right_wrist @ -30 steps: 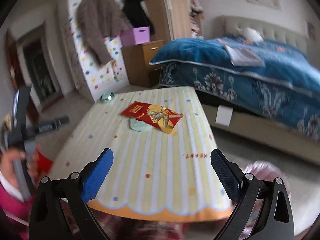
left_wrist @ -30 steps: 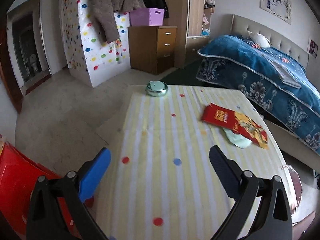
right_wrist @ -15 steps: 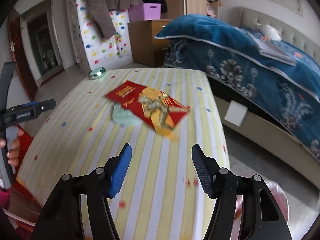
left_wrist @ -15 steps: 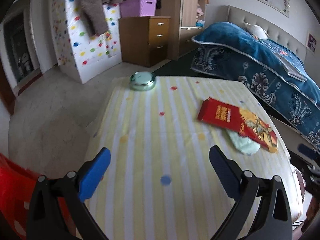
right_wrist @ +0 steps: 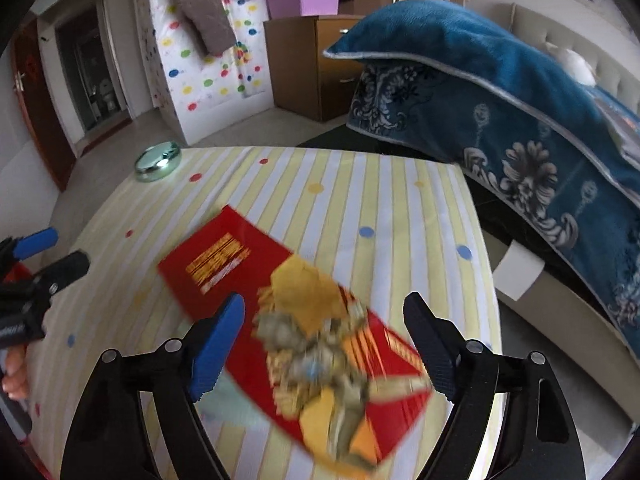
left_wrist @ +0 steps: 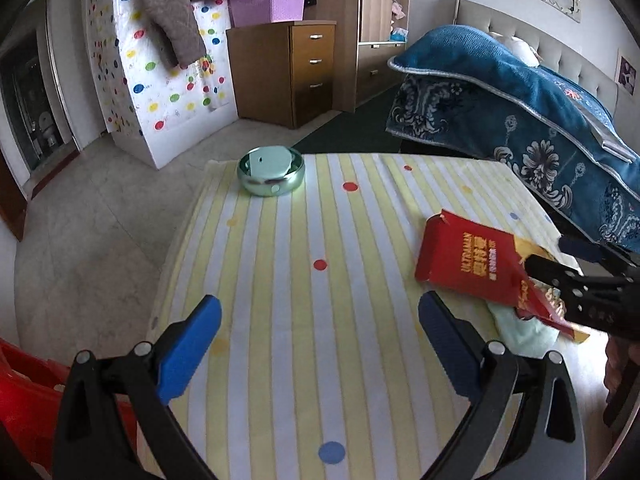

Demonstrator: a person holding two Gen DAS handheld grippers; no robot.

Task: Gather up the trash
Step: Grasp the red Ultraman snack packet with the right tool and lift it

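A flat red and yellow paper package (right_wrist: 288, 312) lies on the striped table (right_wrist: 360, 200); it also shows at the right of the left wrist view (left_wrist: 476, 268). A pale green scrap (left_wrist: 520, 328) lies under its near end. My right gripper (right_wrist: 320, 340) is open and straddles the package's near half, low over it. My left gripper (left_wrist: 320, 340) is open and empty above the table's near left part. The right gripper also shows at the right edge of the left wrist view (left_wrist: 560, 256).
A round green metal tin (left_wrist: 271, 174) stands at the table's far end. A red plastic bin (left_wrist: 20, 400) is at the lower left. A bed with a blue blanket (left_wrist: 520, 120) runs along the right. A wooden drawer unit (left_wrist: 288, 72) stands behind.
My right gripper has moved forward and down over the red package, jaws narrower than one second ago. My left gripper has moved forward over the table, toward the tin.
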